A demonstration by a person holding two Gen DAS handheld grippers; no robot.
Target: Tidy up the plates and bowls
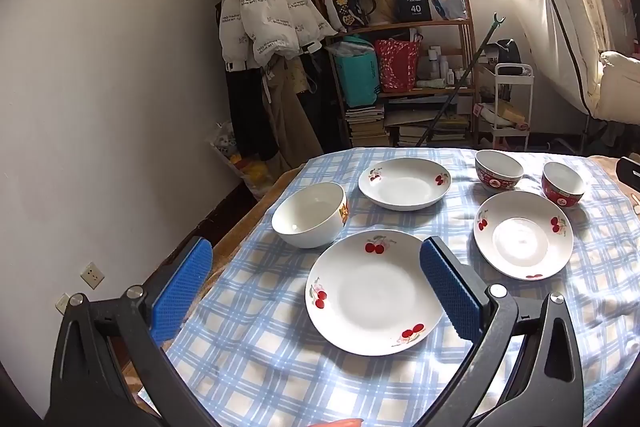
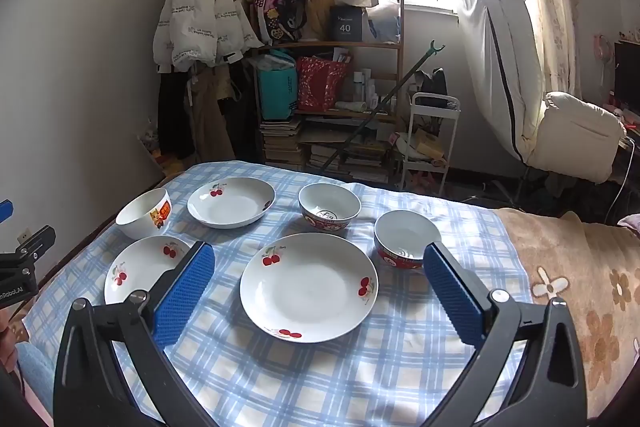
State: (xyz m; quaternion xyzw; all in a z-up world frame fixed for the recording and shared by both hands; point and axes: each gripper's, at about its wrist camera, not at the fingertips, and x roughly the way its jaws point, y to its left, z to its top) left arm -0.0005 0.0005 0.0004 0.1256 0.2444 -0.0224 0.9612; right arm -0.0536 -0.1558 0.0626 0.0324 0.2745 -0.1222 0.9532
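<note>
Both grippers hang spread wide above the blue-checked cloth (image 2: pixel 360 367), gripping nothing. Our left gripper (image 1: pixel 316 287) has its blue pads (image 1: pixel 182 291) parted, and the near-left cherry plate (image 1: pixel 374 293) lies below and between them, its rim passing behind the right pad; we cannot tell whether pad and plate touch. Our right gripper (image 2: pixel 318 293) is likewise released, and between its fingers sits the near-centre cherry plate (image 2: pixel 309 287), apart from both pads as far as we can see.

Reading from the right wrist view as a clock face centred on that plate: at 9 o'clock lies the near-left cherry plate, partly behind the left pad. At 11 o'clock rests the deep cherry plate (image 2: pixel 231 202), and farther out toward 10 o'clock stands the white bowl (image 2: pixel 144 213) with an orange cartoon picture on its side. At 12 o'clock, just beside the plate's rim, sits the larger red bowl (image 2: pixel 329 207). At 2 o'clock sits the smaller red bowl (image 2: pixel 406 238), near the right pad. All bowls stand upright and empty, none stacked.

At 3 o'clock a brown flowered blanket (image 2: pixel 580 287) shows beyond the cloth's edge. At 12 o'clock, past the far edge, stands a cluttered wooden shelf (image 2: pixel 332 99) with a white jacket (image 2: pixel 200 11) hanging to its left.
</note>
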